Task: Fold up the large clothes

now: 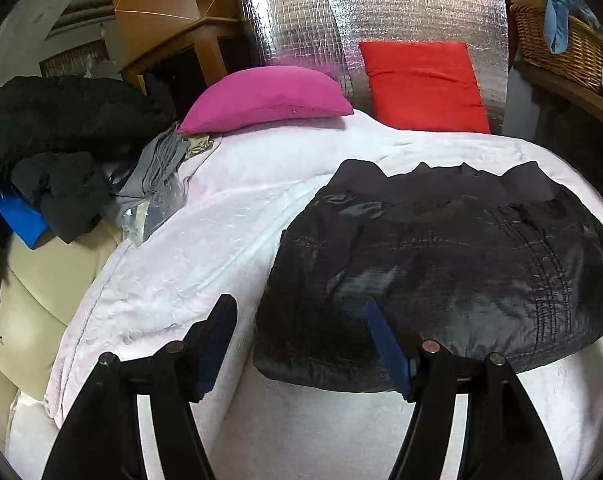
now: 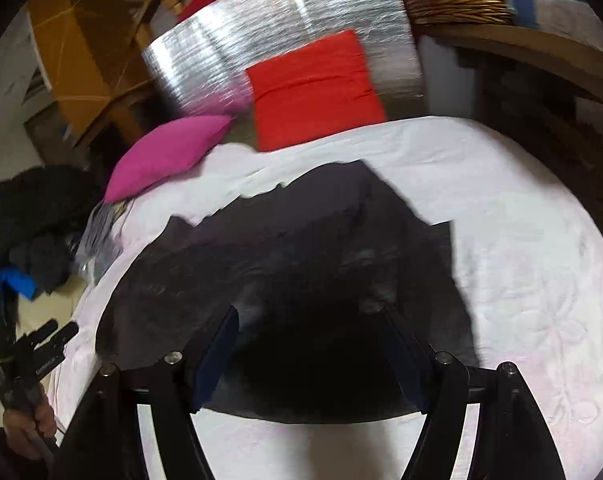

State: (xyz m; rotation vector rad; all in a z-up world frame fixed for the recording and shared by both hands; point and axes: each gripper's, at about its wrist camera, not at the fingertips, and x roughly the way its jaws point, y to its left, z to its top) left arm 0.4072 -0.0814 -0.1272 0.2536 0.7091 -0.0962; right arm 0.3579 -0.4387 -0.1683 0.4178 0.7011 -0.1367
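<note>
A dark shiny jacket [image 1: 441,272] lies folded into a compact block on the white bed cover [image 1: 189,264]. My left gripper [image 1: 301,320] is open and empty, above the jacket's near left corner. In the right wrist view the jacket [image 2: 301,256] fills the middle, blurred. My right gripper [image 2: 311,328] is open and empty, over the jacket's near edge. The left gripper [image 2: 49,340] and the hand holding it show at the lower left of the right wrist view.
A pink pillow [image 1: 265,98] and a red pillow [image 1: 423,84] lean against a silver foil panel [image 1: 381,12] at the head. A pile of dark and blue clothes [image 1: 57,160] lies at the bed's left. A wicker basket [image 1: 557,36] stands on a shelf, right.
</note>
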